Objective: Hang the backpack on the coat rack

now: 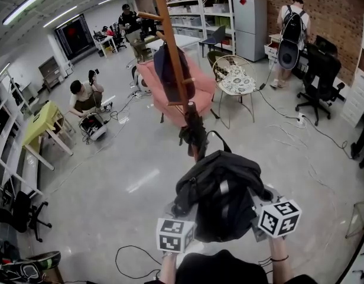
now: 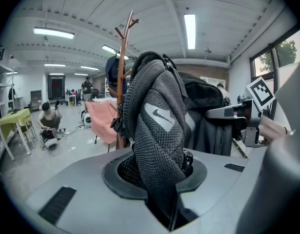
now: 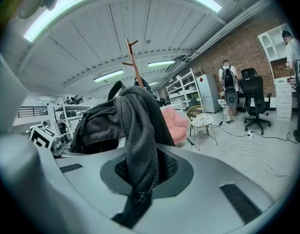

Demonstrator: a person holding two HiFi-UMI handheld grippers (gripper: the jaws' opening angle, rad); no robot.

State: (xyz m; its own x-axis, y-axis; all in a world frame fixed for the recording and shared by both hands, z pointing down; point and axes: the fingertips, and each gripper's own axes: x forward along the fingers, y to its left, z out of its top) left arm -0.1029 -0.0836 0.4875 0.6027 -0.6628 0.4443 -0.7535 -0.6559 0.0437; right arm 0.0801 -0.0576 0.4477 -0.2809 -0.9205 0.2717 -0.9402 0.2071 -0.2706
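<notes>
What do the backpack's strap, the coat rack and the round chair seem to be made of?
Backpack strap: dark mesh fabric, matt; its open weave shows. Coat rack: apparently wood, smooth reddish-brown; plain pole with branching pegs. Round chair: probably pale metal wire; you see through its thin bars.

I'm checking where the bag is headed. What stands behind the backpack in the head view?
The wooden coat rack rises behind the backpack, a dark garment hanging on it, a pink chair beyond. The backpack covers the rack's foot.
</notes>
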